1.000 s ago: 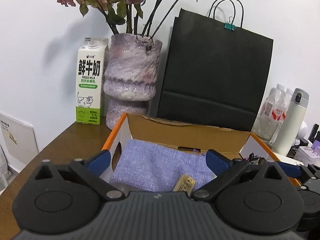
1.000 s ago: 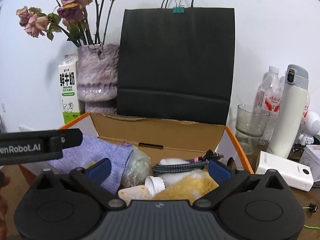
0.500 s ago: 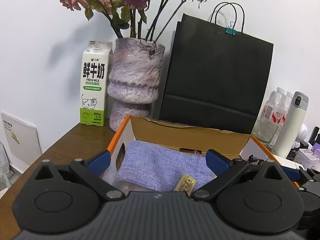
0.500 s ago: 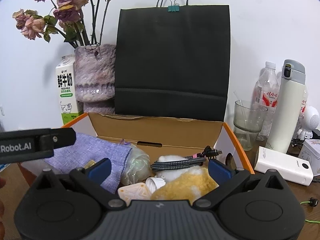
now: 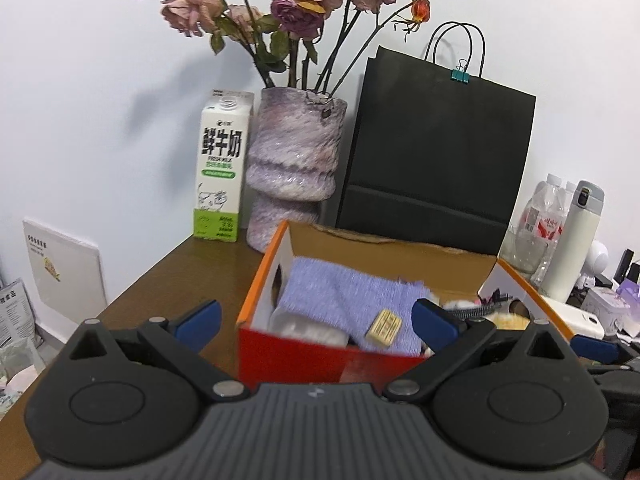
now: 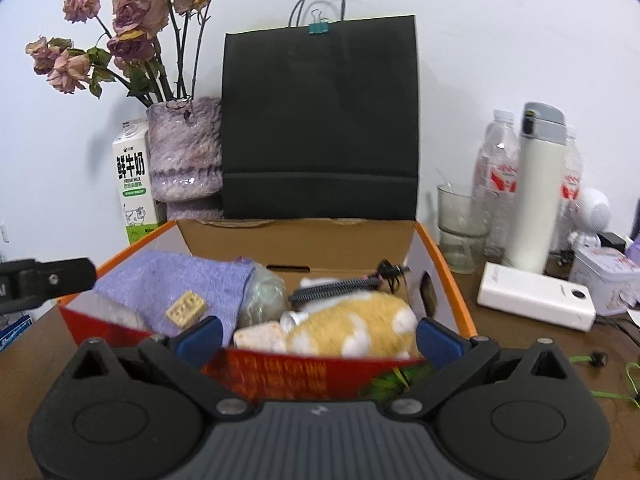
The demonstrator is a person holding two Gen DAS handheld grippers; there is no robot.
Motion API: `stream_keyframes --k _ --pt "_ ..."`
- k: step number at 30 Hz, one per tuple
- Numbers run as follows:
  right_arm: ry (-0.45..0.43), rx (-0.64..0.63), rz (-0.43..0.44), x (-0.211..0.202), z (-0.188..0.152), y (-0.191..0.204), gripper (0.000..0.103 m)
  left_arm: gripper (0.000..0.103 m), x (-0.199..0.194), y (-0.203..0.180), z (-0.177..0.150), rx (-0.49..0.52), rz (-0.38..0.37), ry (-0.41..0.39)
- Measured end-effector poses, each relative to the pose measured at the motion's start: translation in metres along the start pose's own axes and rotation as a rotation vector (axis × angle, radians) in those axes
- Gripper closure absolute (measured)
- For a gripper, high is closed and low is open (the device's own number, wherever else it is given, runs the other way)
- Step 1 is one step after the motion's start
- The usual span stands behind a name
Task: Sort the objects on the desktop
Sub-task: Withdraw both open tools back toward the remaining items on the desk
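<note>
**Full box on a cluttered desk**

On the brown desk [image 6: 520, 344], the orange box [image 6: 448, 280] stands near both released, empty grippers [image 5: 316, 318] [image 6: 318, 334]. The soft, light purple cloth [image 5: 352, 300] at its left is best pinched at a loose edge.

The lower part of the black paper bag [image 6: 320, 120] was hidden behind the cardboard box [image 6: 448, 280]. The milk carton [image 6: 134, 188] was partly covered by the vase [image 6: 184, 152]. The box's red front print [image 6: 280, 372] was blurred — unreadable — and the plush toy [image 6: 352, 328] was smeared.
</note>
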State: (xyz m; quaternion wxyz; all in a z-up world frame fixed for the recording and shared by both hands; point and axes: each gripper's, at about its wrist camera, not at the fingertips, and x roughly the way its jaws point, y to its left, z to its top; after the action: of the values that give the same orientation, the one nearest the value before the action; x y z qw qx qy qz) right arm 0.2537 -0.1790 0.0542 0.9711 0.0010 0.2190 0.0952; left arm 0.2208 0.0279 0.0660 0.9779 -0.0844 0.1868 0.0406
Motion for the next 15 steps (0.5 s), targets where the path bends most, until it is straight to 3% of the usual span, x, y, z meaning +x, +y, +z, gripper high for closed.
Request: stream_keyframes --k 15 --pt "0.068 -0.043 -0.010 -0.061 -0.048 -0.001 0.000 0.000 -0.048 0.026 -0.038 0.004 0.039 0.092"
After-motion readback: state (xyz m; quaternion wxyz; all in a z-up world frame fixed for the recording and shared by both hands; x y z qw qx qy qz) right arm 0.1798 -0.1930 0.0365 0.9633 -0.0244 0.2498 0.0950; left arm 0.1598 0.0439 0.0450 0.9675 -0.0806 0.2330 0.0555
